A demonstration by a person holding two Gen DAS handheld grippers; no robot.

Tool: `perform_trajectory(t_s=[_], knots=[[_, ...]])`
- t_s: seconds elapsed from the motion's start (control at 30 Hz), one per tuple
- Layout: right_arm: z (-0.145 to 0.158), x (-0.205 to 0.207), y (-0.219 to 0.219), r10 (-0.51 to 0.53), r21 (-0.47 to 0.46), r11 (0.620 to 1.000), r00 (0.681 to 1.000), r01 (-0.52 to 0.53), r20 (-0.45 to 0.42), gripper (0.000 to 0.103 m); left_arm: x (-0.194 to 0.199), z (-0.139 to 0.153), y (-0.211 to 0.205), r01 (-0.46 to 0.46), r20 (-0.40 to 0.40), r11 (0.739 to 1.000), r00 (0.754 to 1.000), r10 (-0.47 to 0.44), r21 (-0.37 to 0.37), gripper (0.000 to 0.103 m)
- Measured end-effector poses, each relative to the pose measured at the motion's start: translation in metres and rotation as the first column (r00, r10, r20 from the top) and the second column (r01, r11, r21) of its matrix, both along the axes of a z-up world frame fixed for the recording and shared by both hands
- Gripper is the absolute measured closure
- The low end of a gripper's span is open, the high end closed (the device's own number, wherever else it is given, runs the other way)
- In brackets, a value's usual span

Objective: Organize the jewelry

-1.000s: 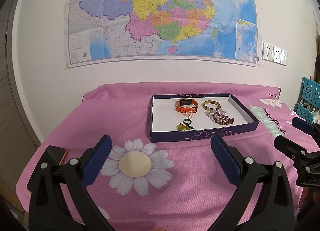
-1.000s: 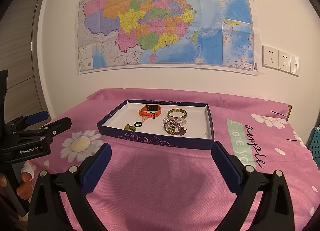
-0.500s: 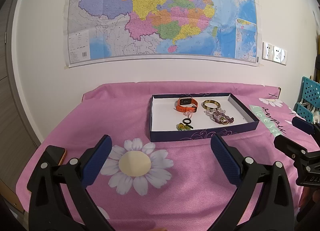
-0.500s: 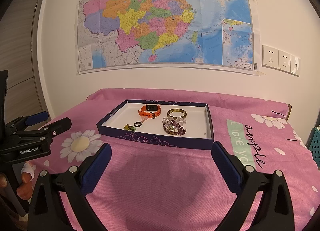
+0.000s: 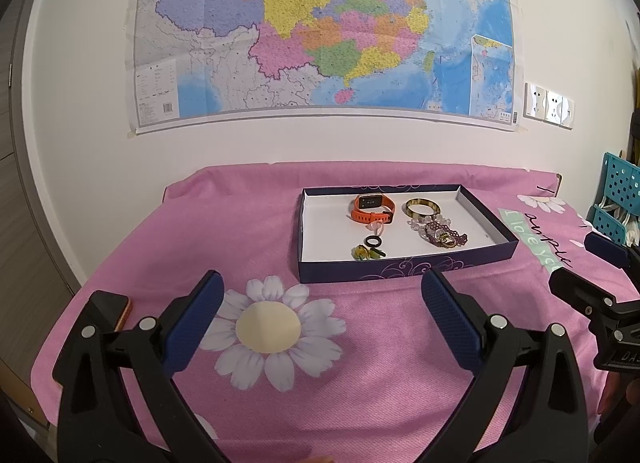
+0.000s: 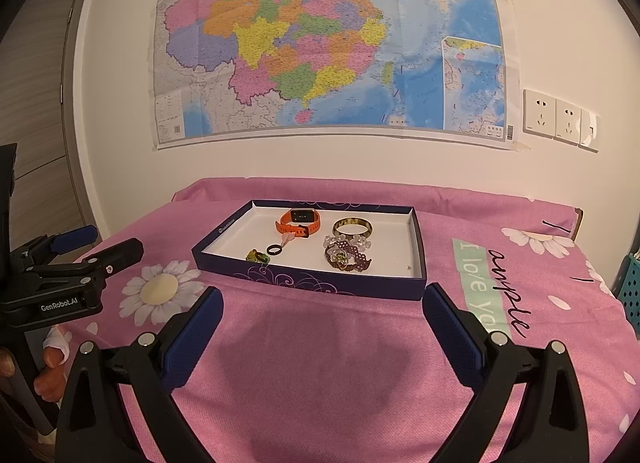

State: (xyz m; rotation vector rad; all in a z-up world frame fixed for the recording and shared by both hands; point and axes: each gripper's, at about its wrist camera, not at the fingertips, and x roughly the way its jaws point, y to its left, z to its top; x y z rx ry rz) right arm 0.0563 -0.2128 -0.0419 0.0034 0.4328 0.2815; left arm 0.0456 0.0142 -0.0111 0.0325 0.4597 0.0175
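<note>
The fingers (image 5: 202,309) of the left gripper (image 5: 320,305) stand wide apart with nothing between them, blue pads facing each other above the pink cloth (image 5: 372,383). Off the left finger's outer side a phone (image 5: 108,309) lies at the cloth's edge. Between the fingers, a little left of the middle, is a printed daisy (image 5: 268,329). Beyond the fingertips, toward the right one, sits the box (image 5: 400,269), a shallow dark tray with a white floor, and all the jewelry lies inside it. From left to right in it: a small green and yellow piece (image 5: 362,252), too small to tell what it is, with a black ring (image 5: 374,241) just behind it; an orange watch (image 5: 372,207) farther back; a bangle (image 5: 422,207) beside the watch; and a purple beaded bracelet (image 5: 444,233) in front of the bangle. Out past the right finger the right gripper (image 5: 580,267) shows at the frame's edge.

The right gripper's own fingers (image 6: 448,323) are likewise spread and hold nothing. In its view the left gripper (image 6: 98,245) hangs well outside the left finger, a hand (image 6: 50,363) below it. The box (image 6: 312,283) lies straight ahead, just beyond and between the fingertips. A map (image 6: 320,43) hangs on the wall far behind, with sockets (image 6: 560,119) to its right.
</note>
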Motion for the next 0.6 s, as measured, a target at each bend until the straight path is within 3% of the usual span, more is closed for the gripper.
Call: perform_trajectory(t_s=[0.6], knots=[[0.0020, 0.0012, -0.0024, 0.001, 0.003, 1.000, 1.000, -0.001, 0.005, 0.007, 0.0007, -0.0004, 0.0001, 0.001, -0.002, 1.000, 1.000, -0.001, -0.002, 0.006]])
